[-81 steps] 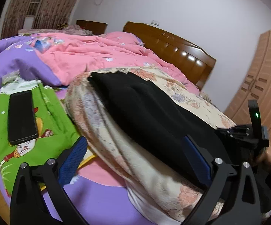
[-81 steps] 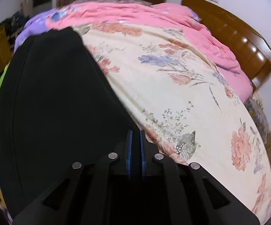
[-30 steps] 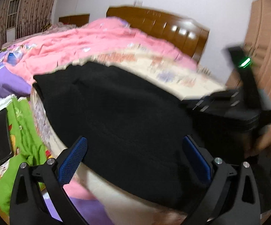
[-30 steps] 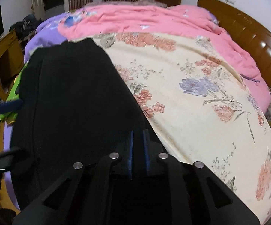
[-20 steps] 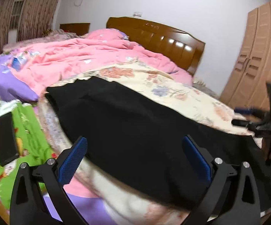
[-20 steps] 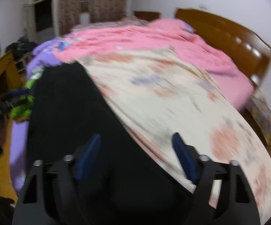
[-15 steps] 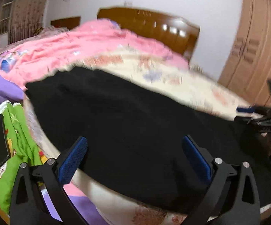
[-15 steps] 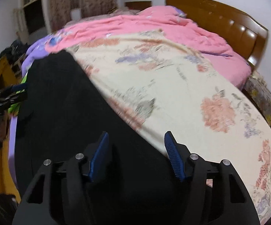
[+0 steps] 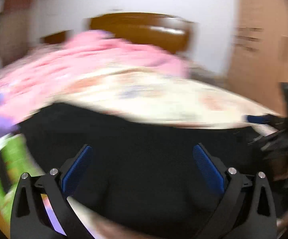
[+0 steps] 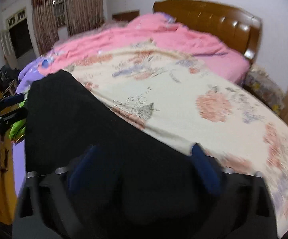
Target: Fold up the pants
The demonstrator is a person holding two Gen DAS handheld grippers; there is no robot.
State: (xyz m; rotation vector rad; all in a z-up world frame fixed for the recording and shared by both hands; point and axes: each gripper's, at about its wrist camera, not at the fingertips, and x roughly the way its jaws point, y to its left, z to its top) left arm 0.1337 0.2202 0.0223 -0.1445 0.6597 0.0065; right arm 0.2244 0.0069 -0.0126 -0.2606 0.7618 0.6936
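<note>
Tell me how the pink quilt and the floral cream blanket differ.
The pink quilt is plain pink and rumpled; the floral cream blanket is flower-printed and lies smooth. The quilt lies by the headboard; the blanket carries the black pants. Both cover the bed.

The pants (image 10: 80,123) lie spread along the near edge of the bed (image 10: 249,119), on top of a floral blanket (image 10: 183,103). Behind the blanket, a quilt (image 10: 144,37) is bunched toward the headboard (image 10: 213,22) at the far end. A wardrobe (image 9: 263,39) stands to the right of the bed. The left tongs (image 9: 142,167) hang over the pants' left part, the right tongs (image 10: 142,163) over their right end, jaws opening with nothing pinched between them.
</note>
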